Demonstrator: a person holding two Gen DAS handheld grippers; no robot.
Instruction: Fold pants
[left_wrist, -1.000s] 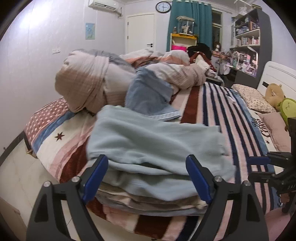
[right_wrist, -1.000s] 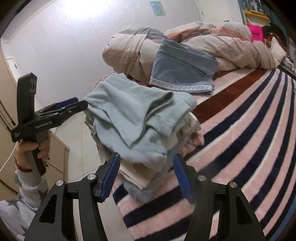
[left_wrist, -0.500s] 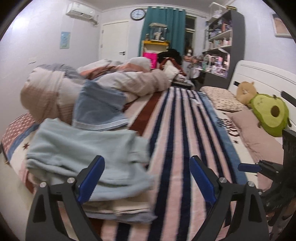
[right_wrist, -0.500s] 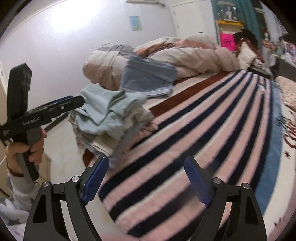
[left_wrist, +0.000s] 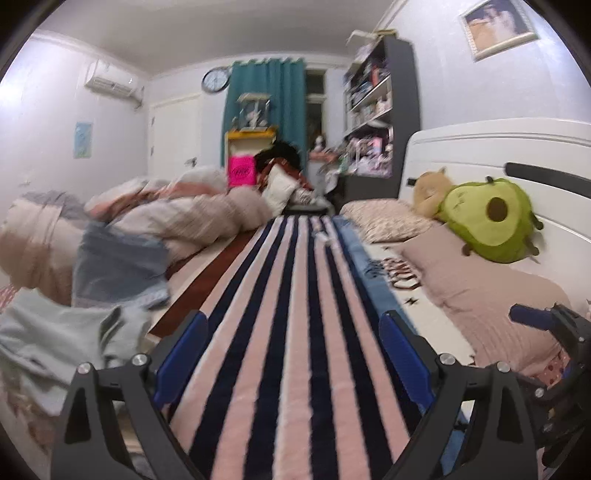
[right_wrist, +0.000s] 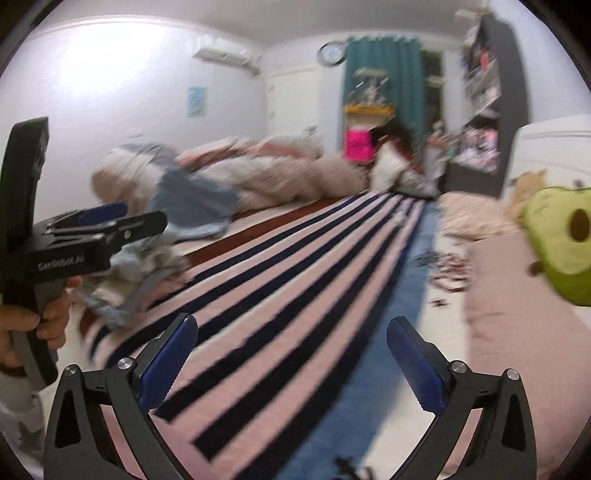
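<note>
The folded light-blue pants (left_wrist: 55, 332) lie on top of a stack of folded clothes at the bed's left corner, also seen blurred in the right wrist view (right_wrist: 147, 258). My left gripper (left_wrist: 291, 332) hovers over the striped blanket (left_wrist: 295, 295) to the right of the stack, its jaws opening with nothing between them. My right gripper (right_wrist: 293, 328) is over the same blanket (right_wrist: 295, 277), its jaws also opening and empty. A hand (right_wrist: 22, 321) holds the left tool at the left edge of the right wrist view.
A denim-blue garment (left_wrist: 118, 266) leans on a bundled duvet (left_wrist: 192, 214) behind the stack. Pillows (left_wrist: 480, 288), an avocado plush (left_wrist: 491, 218) and a white headboard (left_wrist: 498, 147) line the right side. A dark shelf (left_wrist: 380, 110) stands at the far end.
Both grippers swung right, away from the stack of clothes, which slid to the left edge of both views. Both pairs of jaws widened, the right one most.
</note>
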